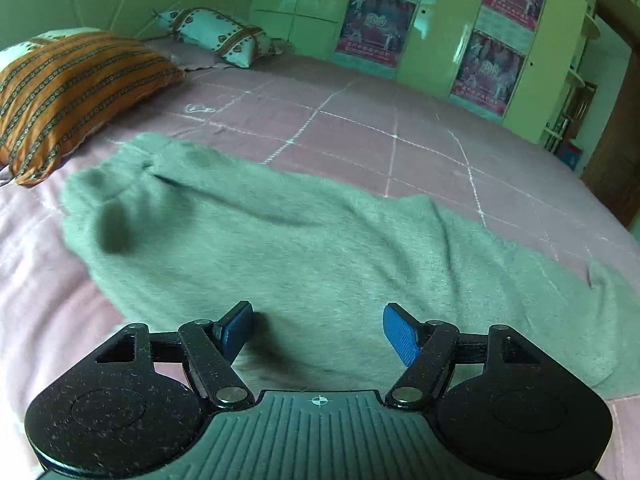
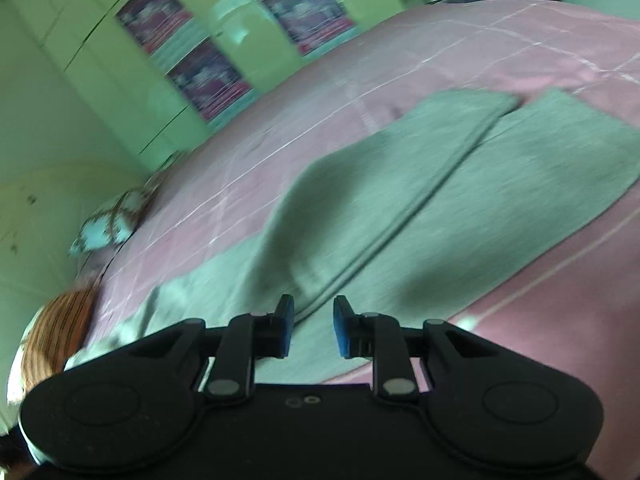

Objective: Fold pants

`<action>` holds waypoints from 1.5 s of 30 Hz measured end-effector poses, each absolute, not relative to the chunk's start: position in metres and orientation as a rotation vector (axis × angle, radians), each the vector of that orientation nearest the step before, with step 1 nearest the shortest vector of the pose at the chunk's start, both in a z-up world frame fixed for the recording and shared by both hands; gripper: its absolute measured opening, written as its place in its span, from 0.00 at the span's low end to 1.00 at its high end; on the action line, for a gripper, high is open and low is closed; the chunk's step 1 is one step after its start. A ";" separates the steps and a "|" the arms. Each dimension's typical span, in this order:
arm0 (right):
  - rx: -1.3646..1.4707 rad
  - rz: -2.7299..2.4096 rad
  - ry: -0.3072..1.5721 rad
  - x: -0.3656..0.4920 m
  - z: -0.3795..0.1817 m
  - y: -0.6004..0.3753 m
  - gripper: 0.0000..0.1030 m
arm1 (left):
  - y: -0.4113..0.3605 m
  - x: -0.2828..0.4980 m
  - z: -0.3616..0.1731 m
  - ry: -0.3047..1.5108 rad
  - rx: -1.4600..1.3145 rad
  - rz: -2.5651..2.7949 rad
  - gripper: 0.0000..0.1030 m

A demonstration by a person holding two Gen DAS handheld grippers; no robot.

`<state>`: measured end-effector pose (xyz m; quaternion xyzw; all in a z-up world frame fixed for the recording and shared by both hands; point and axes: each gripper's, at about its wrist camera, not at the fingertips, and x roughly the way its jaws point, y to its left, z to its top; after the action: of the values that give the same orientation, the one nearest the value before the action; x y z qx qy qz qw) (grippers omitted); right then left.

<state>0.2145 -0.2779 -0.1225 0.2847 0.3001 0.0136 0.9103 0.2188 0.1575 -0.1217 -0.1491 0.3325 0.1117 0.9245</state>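
Observation:
Grey-green pants (image 1: 280, 248) lie spread flat across the pink bed, running from the upper left to the lower right of the left wrist view. My left gripper (image 1: 316, 316) hovers over their near edge, its blue pads wide apart and empty. In the blurred right wrist view the same pants (image 2: 400, 200) show both legs side by side, with a long seam line between them. My right gripper (image 2: 314, 308) hangs just above that seam. Its pads stand a narrow gap apart and no cloth is pinched between them.
The pink quilted bed cover (image 1: 400, 120) stretches far beyond the pants. An orange striped pillow (image 1: 68, 92) and a white patterned pillow (image 1: 216, 36) lie at the head end. A green wardrobe with posters (image 1: 432, 20) stands behind the bed.

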 end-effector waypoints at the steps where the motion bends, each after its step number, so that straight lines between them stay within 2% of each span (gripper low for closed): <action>1: 0.587 0.018 0.616 0.216 -0.123 -0.284 0.14 | 0.151 0.221 -0.123 0.686 -0.284 0.237 0.69; 4: 0.601 0.013 0.610 0.224 -0.127 -0.301 0.14 | 0.139 0.228 -0.134 0.751 -0.238 0.264 0.72; 8: 0.690 -0.005 0.614 0.248 -0.142 -0.323 0.14 | 0.120 0.234 -0.140 0.774 -0.119 0.242 0.83; 15: 0.859 -0.023 0.615 0.292 -0.172 -0.356 0.11 | 0.112 0.225 -0.138 0.755 -0.116 0.228 0.86; 16: 0.879 -0.027 0.610 0.297 -0.174 -0.360 0.09 | 0.111 0.223 -0.137 0.756 -0.117 0.227 0.86; 17: 0.913 -0.033 0.607 0.303 -0.177 -0.365 0.01 | 0.113 0.223 -0.136 0.758 -0.121 0.225 0.86; 18: 0.936 -0.044 0.612 0.307 -0.179 -0.368 0.00 | 0.114 0.224 -0.135 0.764 -0.128 0.222 0.86; 20: 0.855 -0.064 0.620 0.309 -0.166 -0.364 0.00 | 0.122 0.227 -0.131 0.764 -0.167 0.209 0.86; 25: 0.683 -0.038 0.435 0.249 -0.113 -0.342 0.00 | 0.127 0.227 -0.138 0.754 -0.146 0.170 0.86; 27: 0.685 -0.073 0.481 0.240 -0.125 -0.344 0.00 | 0.128 0.229 -0.138 0.757 -0.147 0.169 0.88; 30: 0.757 -0.119 0.648 0.252 -0.174 -0.361 0.00 | 0.127 0.232 -0.138 0.768 -0.137 0.165 0.89; 31: 0.804 -0.090 0.636 0.248 -0.179 -0.370 0.04 | 0.127 0.231 -0.138 0.769 -0.136 0.162 0.89; 32: 0.849 -0.086 0.592 0.241 -0.178 -0.377 0.17 | 0.127 0.231 -0.138 0.767 -0.137 0.160 0.90; 35: 0.895 -0.128 0.482 0.229 -0.171 -0.394 0.24 | 0.126 0.231 -0.140 0.762 -0.129 0.159 0.92; 45: 0.973 -0.159 0.505 0.280 -0.184 -0.445 0.22 | 0.120 0.232 -0.141 0.757 -0.118 0.171 0.95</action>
<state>0.2796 -0.4448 -0.1844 0.4620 0.2397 -0.0755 0.8505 0.2322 0.1200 -0.1413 -0.0574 0.3687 0.0832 0.9240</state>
